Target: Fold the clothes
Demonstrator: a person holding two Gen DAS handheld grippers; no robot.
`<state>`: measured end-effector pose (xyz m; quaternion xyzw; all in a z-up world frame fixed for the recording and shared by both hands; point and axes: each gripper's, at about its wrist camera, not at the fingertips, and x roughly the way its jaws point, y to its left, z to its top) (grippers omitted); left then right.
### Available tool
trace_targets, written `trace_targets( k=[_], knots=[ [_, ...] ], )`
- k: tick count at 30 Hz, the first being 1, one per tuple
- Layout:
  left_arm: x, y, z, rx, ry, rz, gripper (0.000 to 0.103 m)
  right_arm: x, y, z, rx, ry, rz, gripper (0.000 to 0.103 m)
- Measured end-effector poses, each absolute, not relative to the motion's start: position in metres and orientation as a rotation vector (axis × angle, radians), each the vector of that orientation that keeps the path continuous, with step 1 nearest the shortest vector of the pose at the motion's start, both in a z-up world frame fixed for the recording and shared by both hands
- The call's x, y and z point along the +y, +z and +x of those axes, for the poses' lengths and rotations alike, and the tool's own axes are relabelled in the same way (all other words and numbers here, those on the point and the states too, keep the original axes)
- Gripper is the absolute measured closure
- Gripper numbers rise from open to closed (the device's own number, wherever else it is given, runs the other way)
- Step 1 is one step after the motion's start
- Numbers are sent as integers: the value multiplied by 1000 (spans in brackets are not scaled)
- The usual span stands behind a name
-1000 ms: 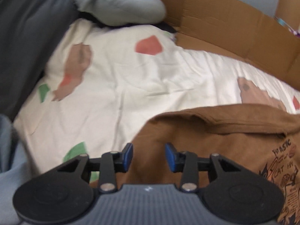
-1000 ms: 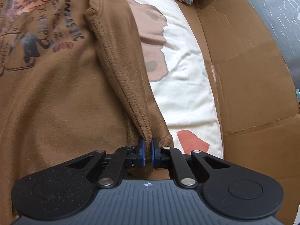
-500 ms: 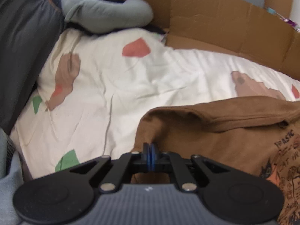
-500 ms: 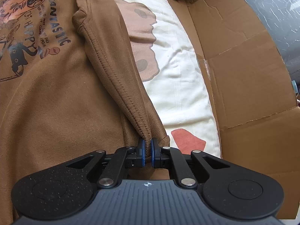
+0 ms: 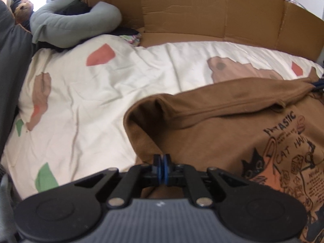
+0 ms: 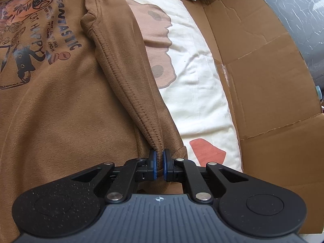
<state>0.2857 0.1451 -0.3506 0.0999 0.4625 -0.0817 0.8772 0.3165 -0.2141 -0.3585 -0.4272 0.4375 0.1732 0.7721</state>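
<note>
A brown sweatshirt (image 5: 212, 137) with a cat print lies spread on the bed, and shows again in the right wrist view (image 6: 60, 111). My left gripper (image 5: 162, 162) pinches the sweatshirt's left edge, which stands up in a raised fold. Its jaws are opening very slightly, with the cloth still pressed between the blue pads. My right gripper (image 6: 159, 162) is shut on the end of the stitched sleeve (image 6: 125, 70), which runs away from it along the garment's right side.
A cream bed sheet (image 5: 101, 93) with coloured patches lies under the sweatshirt. Cardboard walls (image 5: 202, 10) (image 6: 263, 91) line the far and right sides. A grey curved pillow (image 5: 70, 26) sits at the far left corner, with dark grey fabric (image 5: 10, 60) along the left.
The left gripper went from open to shut on the sweatshirt's edge, then carried it rightward, raising a fold. The right gripper kept its hold and its place.
</note>
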Motion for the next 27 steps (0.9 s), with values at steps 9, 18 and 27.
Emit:
trace_targets(
  k=[9, 18, 27],
  knots=[
    [142, -349, 273, 994, -261, 141, 84, -212, -360, 314, 953, 378, -923, 98],
    [171, -315, 269, 949, -241, 188, 84, -212, -360, 312, 958, 383, -925, 98],
    [184, -328, 288, 946, -302, 284, 82, -212, -359, 312, 959, 386, -928, 98]
  ],
)
